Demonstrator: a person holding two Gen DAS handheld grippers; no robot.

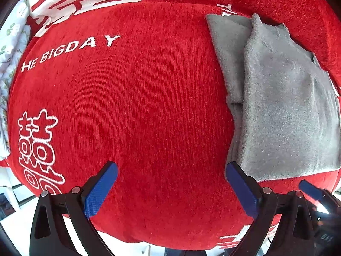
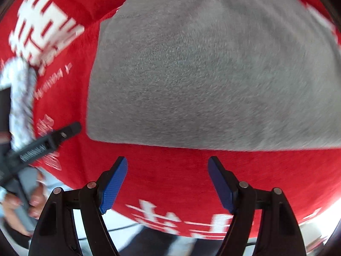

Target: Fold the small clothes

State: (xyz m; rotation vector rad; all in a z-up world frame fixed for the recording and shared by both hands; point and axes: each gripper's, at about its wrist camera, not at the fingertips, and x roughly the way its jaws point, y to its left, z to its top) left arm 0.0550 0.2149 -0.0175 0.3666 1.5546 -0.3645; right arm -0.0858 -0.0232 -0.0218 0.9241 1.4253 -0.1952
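Grey knitted sweater, small, lies partly folded on the right side of a red plush cloth with white lettering that covers the bench. One sleeve or side panel is turned in along its left edge, neckline at the far end, hem nearest.

Handling, as I judge it: light, soft, limp. It will sag and drape from any pinch and will not hold a line unless both corners rise together. The fuzzy knit should grip the textured pads well, so slipping looks unlikely; the red pile beneath may drag against it. Nothing fragile. Best hold is the near hem, one corner per gripper, catching every layer at the doubled left edge so the tuck does not fall open.

Left gripper: jaws spread wide, nothing between them, over bare red cloth, its right blue pad just beside the sweater's near left corner; contact not clear.

Right gripper: jaws spread wide, empty, just short of the near hem, apart from it. That view is motion-blurred.

A floral-print white fabric lies at the far left edge.
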